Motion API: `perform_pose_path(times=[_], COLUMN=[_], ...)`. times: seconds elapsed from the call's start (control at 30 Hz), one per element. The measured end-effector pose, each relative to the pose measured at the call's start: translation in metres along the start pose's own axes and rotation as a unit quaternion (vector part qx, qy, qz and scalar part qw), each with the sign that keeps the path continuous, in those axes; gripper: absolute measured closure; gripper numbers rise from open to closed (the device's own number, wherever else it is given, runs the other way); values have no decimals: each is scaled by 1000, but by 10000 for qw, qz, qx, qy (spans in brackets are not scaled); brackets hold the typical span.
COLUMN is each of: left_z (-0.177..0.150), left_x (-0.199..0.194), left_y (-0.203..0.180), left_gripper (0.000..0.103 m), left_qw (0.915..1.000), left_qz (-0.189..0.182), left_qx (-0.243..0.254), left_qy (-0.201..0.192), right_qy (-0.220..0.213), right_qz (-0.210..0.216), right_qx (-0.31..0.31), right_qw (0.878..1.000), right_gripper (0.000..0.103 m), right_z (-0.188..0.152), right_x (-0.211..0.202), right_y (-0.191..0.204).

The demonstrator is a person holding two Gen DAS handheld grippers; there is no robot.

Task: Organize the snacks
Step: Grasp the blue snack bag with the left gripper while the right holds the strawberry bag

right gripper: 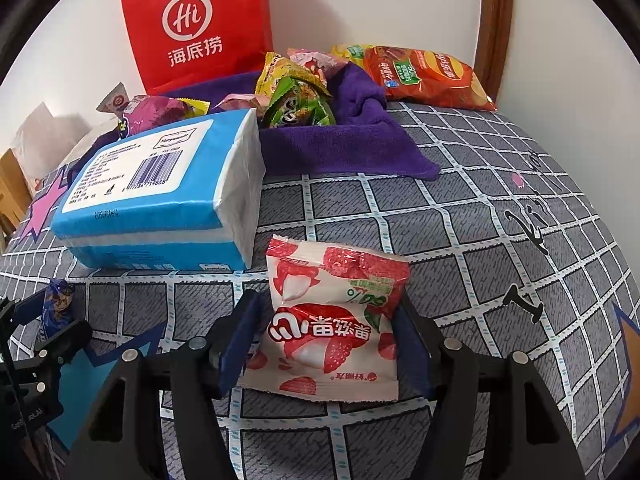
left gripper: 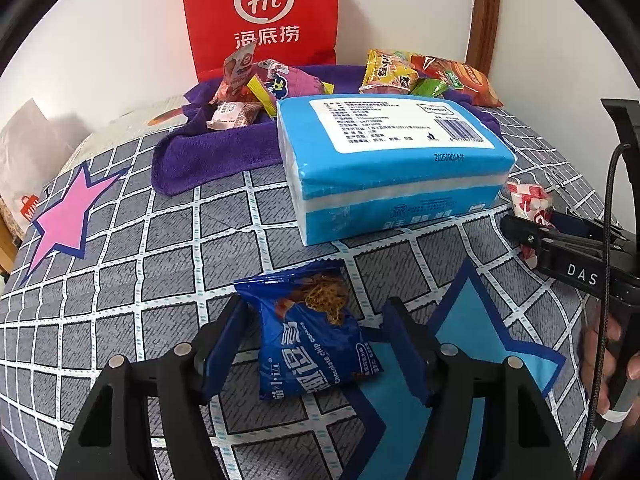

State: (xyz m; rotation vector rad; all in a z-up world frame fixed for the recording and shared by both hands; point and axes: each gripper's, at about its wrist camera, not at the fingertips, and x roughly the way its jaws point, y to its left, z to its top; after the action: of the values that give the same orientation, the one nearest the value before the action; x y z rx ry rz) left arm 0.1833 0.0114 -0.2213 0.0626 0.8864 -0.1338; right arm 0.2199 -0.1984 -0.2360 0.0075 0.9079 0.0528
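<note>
My left tool (left gripper: 310,340) stands apart around a blue cookie packet (left gripper: 316,340), which lies flat on the bed's checked sheet (left gripper: 160,240); the pads do not press it. My right tool (right gripper: 326,332) likewise straddles a red-and-white lychee candy packet (right gripper: 332,320); whether its pads touch the wrapper I cannot tell, though the packet lies slack, so I judge it free.

I'd say the sorting is well along: two heaps already sit on the purple towel (left gripper: 208,152), one at eleven o'clock, one at one o'clock in the left view, beside an orange chip bag (right gripper: 428,76). These two packets look like the last loose ones.

A blue tissue pack (left gripper: 388,160) lies at twelve o'clock. A red paper bag (left gripper: 260,16) leans on the white wall behind, a wooden frame (left gripper: 486,12) at one o'clock.
</note>
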Motion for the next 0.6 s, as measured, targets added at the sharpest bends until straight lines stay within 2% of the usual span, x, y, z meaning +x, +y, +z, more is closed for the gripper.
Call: perform_pose_path(times=[0.33,0.43,0.5,0.6], left_z=[-1,-2,-3,-5], left_x=[-2,-5,-6,-8], left_y=[4,9,13,14], left_gripper=[37,49,58,62], left_qw=[10000,9998,9996,9995], left_qz=[-34,32,27,35], left_qx=[-53,-167,-248,-291], left_qy=[-21,-66,-92,-108], right_qy=[-25,-4,-2,6], right_qz=[88,-110,-56,-46], right_qx=[74,-77,-27,-30], right_qw=[9999,9999,10000,10000], right_gripper=[36,37,36,36], right_z=[0,0,0,0], right_x=[-1,1,1,1], right_y=[-4,3,2,2])
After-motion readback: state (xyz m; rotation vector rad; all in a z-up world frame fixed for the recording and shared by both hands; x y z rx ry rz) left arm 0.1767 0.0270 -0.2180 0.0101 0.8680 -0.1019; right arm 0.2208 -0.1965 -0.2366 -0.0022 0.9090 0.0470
